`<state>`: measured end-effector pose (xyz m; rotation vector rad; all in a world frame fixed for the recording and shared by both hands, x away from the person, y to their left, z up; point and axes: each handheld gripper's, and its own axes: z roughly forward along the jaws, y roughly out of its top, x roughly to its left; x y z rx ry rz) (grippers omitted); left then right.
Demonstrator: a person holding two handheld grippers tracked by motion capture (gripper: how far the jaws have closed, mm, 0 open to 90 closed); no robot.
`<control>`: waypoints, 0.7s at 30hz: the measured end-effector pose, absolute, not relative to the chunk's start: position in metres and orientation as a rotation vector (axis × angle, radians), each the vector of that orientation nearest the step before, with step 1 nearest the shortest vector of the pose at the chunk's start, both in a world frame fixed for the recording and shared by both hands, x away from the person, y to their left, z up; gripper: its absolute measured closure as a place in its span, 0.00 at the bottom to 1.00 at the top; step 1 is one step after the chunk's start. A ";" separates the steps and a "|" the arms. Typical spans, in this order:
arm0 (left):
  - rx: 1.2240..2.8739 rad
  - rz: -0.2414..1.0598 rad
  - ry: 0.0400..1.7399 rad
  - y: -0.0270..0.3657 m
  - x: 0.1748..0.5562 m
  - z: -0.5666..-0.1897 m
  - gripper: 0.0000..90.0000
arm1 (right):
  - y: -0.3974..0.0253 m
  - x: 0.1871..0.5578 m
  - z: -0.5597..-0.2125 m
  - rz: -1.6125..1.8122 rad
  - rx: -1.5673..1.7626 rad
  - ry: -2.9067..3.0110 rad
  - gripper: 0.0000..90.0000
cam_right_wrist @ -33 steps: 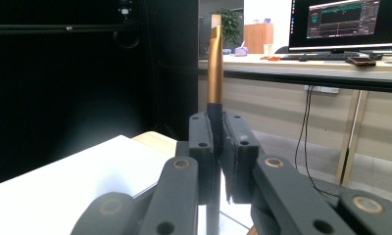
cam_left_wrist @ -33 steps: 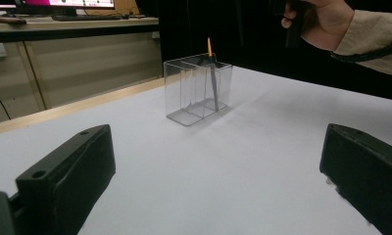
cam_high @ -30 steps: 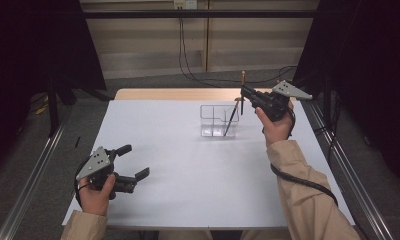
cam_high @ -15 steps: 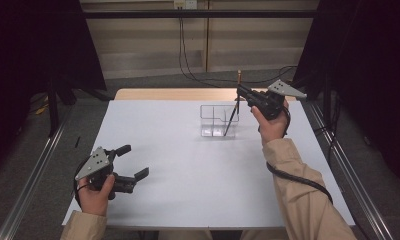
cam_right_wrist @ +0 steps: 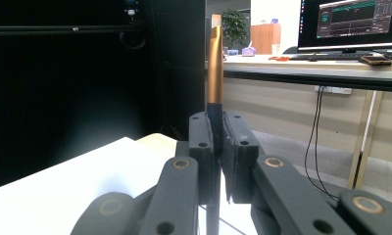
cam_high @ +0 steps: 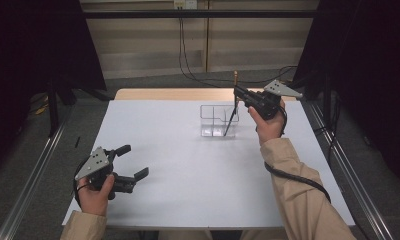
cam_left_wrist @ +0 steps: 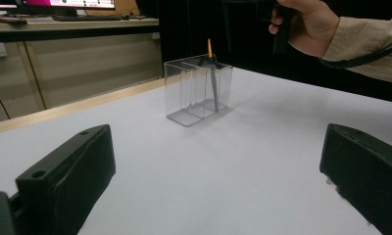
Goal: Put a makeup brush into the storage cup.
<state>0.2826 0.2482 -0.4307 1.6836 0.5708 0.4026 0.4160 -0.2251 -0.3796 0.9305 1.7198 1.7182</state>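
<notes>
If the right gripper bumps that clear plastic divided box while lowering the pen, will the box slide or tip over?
The clear plastic divided box looks thin-walled and nearly empty, so it is probably light and would likely slide on the smooth white table. Its wide flat base makes tipping less likely. The slim dark pen with a gold end, clamped in the right gripper, looks stiff.

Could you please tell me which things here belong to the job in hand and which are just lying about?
In the job:
- pen, dark with a copper top, lower end inside the organizer
- clear organizer with compartments
- right gripper, shut on the pen

Not in use:
- left gripper, open, near the table's front left
- monitor and desk in the background
</notes>
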 end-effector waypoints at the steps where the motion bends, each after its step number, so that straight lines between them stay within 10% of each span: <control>1: 1.684 0.401 0.572 0.248 0.283 -0.431 0.00 | -0.225 0.417 -0.380 1.717 0.927 1.723 0.93; 21: 1.681 0.402 0.568 0.249 0.282 -0.431 0.00 | -0.219 0.421 -0.390 1.714 0.905 1.747 0.93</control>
